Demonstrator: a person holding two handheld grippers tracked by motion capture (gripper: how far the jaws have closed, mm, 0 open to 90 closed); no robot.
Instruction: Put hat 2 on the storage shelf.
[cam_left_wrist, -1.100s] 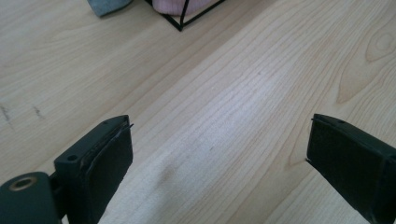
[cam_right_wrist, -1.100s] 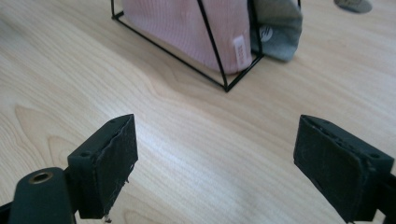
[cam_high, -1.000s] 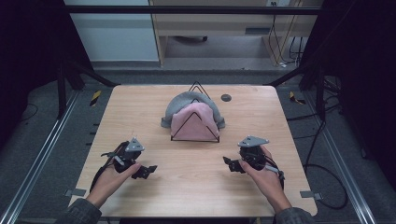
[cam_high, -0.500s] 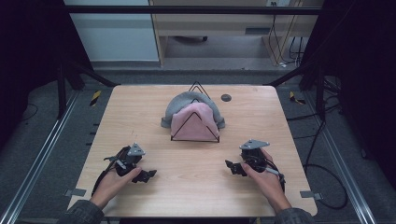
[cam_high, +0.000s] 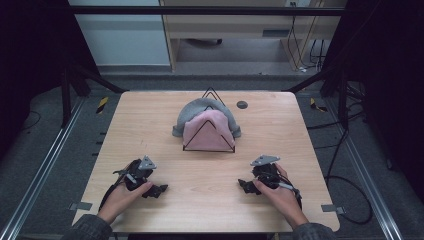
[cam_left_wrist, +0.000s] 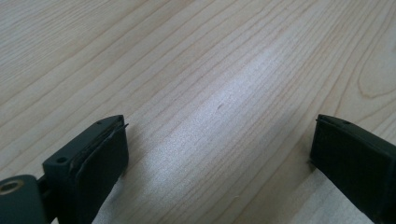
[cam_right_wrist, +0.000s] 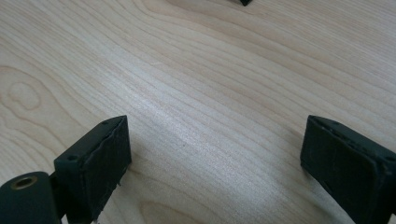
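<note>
My left tongs (cam_high: 156, 190) and right tongs (cam_high: 245, 185), both jaws apart, rest near the pale wooden bench's (cam_high: 150, 130) front edge.

A pink hat (cam_high: 207, 132) and grey hat (cam_high: 200, 107) lean on a black wire rack (cam_high: 209, 145), mid-table.

Both forearms come in low from the near edge, each hand wrapped around its tool. The left gripper (cam_high: 159, 189) sits down near the surface (cam_high: 210, 195), angled inward toward the middle — its jaws spread wide with nothing between them. The right gripper (cam_high: 243, 184) mirrors it, pointing inward toward the left one, jaws equally wide apart and holding nothing.
</note>
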